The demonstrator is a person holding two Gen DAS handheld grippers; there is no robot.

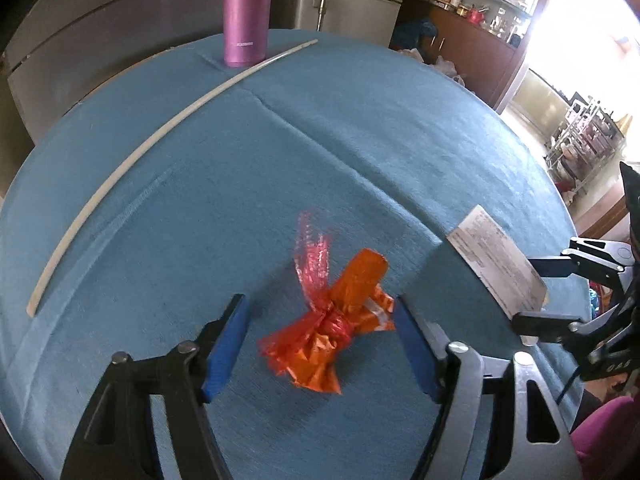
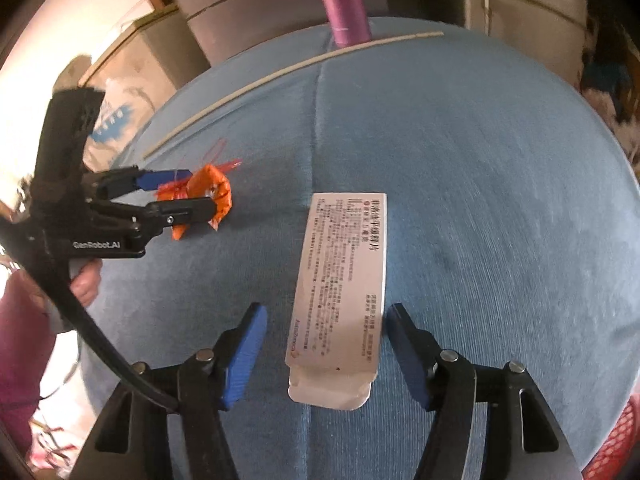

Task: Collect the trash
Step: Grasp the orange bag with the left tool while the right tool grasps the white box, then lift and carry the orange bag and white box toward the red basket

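Note:
A crumpled orange and red wrapper (image 1: 340,324) lies on the blue cloth (image 1: 280,160), between the open fingers of my left gripper (image 1: 320,316). It also shows in the right wrist view (image 2: 212,192) with the left gripper (image 2: 200,188) around it. A flat white medicine box (image 2: 340,292) lies between the open fingers of my right gripper (image 2: 324,328). In the left wrist view the box (image 1: 496,264) sits at the right with the right gripper (image 1: 532,292) around its near end.
A purple bottle (image 1: 246,12) stands at the cloth's far edge. A long white strip (image 1: 132,160) lies along the left of the cloth. A red mesh basket (image 2: 612,444) shows at the lower right. A fridge and kitchen shelves stand behind.

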